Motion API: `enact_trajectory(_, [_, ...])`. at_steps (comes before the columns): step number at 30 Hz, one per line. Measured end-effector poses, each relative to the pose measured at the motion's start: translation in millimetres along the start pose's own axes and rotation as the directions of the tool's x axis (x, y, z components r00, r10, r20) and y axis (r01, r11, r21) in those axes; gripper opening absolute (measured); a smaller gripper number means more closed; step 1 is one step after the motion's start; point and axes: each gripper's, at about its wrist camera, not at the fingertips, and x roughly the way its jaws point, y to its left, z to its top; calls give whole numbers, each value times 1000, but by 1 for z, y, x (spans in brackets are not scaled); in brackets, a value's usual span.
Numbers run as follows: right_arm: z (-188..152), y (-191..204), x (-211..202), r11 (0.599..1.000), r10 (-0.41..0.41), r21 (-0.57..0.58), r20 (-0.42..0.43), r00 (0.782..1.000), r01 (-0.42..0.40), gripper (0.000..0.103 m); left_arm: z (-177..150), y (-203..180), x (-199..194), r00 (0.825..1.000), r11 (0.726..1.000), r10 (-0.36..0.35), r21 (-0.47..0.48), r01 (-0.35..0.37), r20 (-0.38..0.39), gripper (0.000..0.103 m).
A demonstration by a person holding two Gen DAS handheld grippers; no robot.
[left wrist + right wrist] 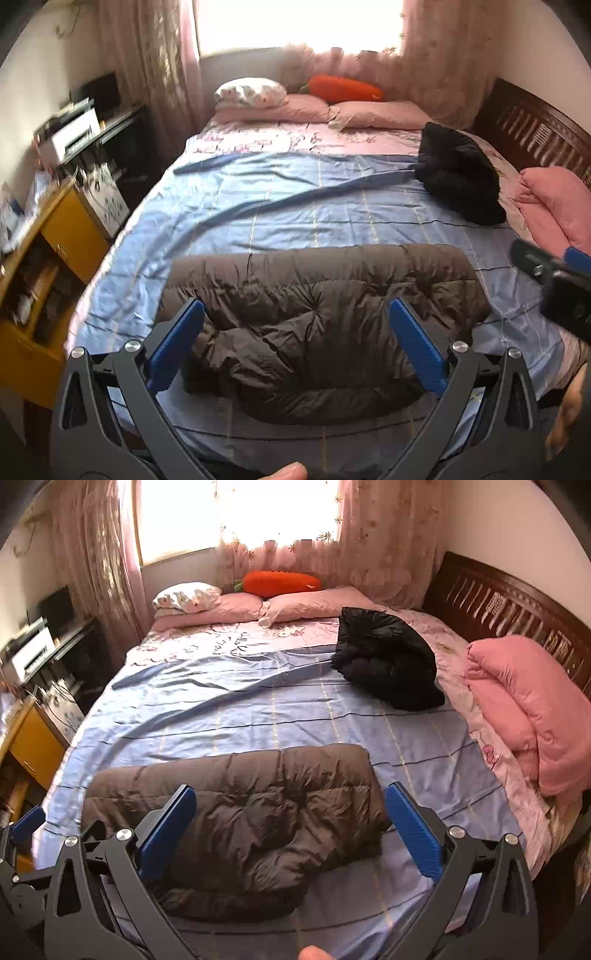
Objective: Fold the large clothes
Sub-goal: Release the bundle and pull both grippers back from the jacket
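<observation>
1. The brown quilted down jacket (317, 325) lay folded near the front edge of the bed, on the blue striped bedsheet (280, 206).
2. The left gripper (295, 343) hung above it, jaws spread wide, nothing between them.
3. The right gripper (290, 827) was likewise wide apart and empty.
4. A black puffy jacket (388, 664) sat bundled toward the bed's right edge, beside a folded pink quilt (532, 709).
5. Pink pillows (306, 603) and an orange carrot-shaped cushion (280, 583) lined the far edge.
</observation>
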Motion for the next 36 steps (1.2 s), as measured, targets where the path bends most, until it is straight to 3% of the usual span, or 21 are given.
enact_trajectory(3, [-4,5,-18,1000,7,-8,21,1000,-7,102,-3,-5,-32,999,1000,-14,2,14,43,101])
enact_trajectory(10, [-13,6,-55,1000,23,-21,81,996,-21,102,-9,-1,-62,998,999,-31,-32,33,57,101])
enact_trajectory(14, [-16,8,-62,999,40,-30,84,996,-37,102,-12,1,-67,998,999,-32,-41,34,48,101])
enact_trajectory(20, [-18,6,-70,999,-24,-27,113,993,27,102,-17,10,-74,999,998,-14,-62,17,52,101])
enact_trajectory(36, [-27,28,-63,996,17,-84,70,997,-12,102,-19,33,-81,998,994,17,-113,-9,68,101])
